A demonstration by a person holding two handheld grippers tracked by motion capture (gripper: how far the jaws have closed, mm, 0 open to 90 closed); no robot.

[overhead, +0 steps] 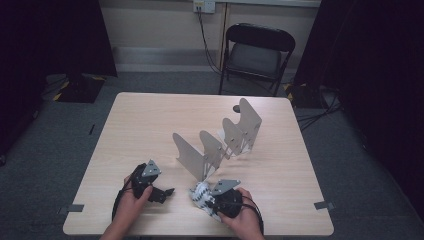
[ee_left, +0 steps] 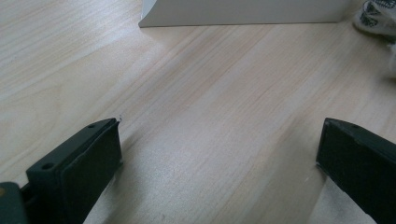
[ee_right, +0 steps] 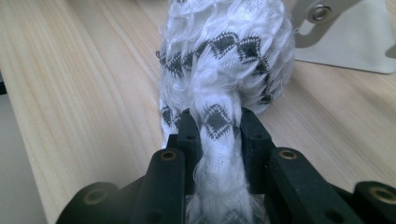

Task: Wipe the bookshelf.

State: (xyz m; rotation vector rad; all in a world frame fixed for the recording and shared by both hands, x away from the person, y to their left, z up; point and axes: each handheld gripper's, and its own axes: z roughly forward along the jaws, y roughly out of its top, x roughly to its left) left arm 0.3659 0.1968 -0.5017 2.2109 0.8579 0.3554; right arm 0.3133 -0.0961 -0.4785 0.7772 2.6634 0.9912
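A fluffy white cloth [ee_right: 224,42] with a dark diamond pattern lies bunched on the wooden table [overhead: 150,120], close to the front end of a grey metal divider rack [overhead: 220,142]. My right gripper [ee_right: 217,121] is shut on a fold of this cloth, and its pads squeeze the fabric from both sides. In the high view the cloth [overhead: 199,190] sits just in front of the right gripper [overhead: 204,197]. My left gripper [overhead: 165,192] rests low over the table to the left. In its own view the left gripper [ee_left: 219,154] stands open, with bare wood between its jaws.
The rack's several upright plates run diagonally toward the table's back right. Its base [ee_left: 243,11] and the cloth's edge [ee_left: 376,16] lie ahead of the left gripper. A dark folding chair [overhead: 257,50] stands behind the table. The table's front edge is near both hands.
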